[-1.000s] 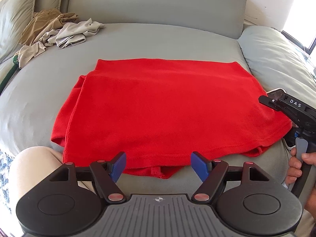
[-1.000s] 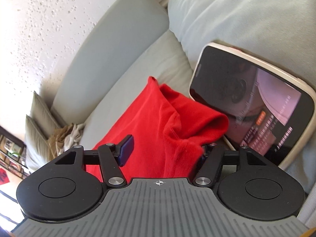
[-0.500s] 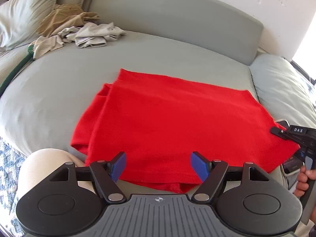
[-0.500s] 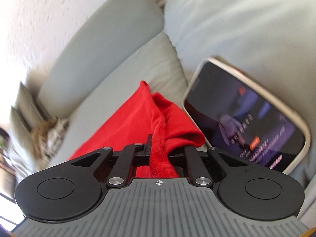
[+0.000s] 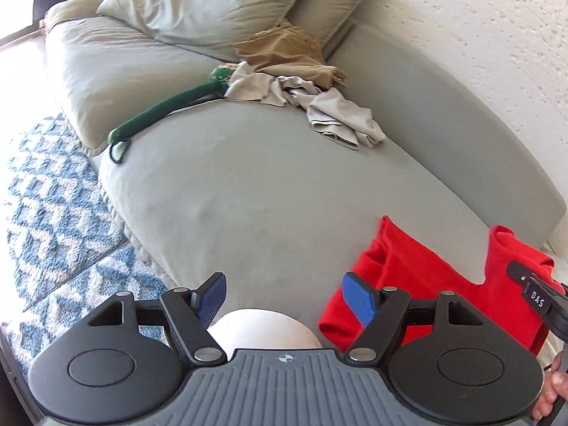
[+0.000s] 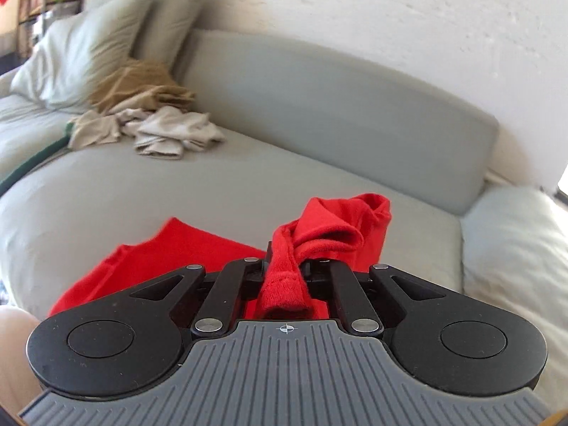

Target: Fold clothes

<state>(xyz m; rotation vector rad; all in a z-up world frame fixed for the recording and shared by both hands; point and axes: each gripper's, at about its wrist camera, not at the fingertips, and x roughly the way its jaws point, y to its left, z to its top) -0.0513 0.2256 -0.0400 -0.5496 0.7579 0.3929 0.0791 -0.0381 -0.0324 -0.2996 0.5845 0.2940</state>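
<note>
The red garment (image 5: 419, 277) lies on the grey sofa seat (image 5: 266, 184), at the lower right of the left wrist view. My left gripper (image 5: 284, 296) is open above the seat's front edge and a knee (image 5: 262, 330), left of the garment, with nothing between its blue pads (image 5: 358, 298). My right gripper (image 6: 284, 266) is closing its jaws on a bunched edge of the red garment (image 6: 198, 248). The pinched cloth (image 6: 337, 223) is lifted off the seat and folds over. The right gripper (image 5: 514, 269) also shows at the right edge of the left wrist view.
A heap of tan and beige clothes (image 5: 305, 88) lies at the back of the seat, with a green strap-like item (image 5: 167, 106) beside it. Pillows (image 5: 213, 0) lean behind them. A blue patterned rug (image 5: 46, 195) covers the floor on the left. A side cushion (image 6: 514, 241) stands on the right.
The right gripper shut on the garment's right edge, rolled, and lifted it up and leftward; the phone left its view. The left gripper swung left, so the garment slid to its lower right.
</note>
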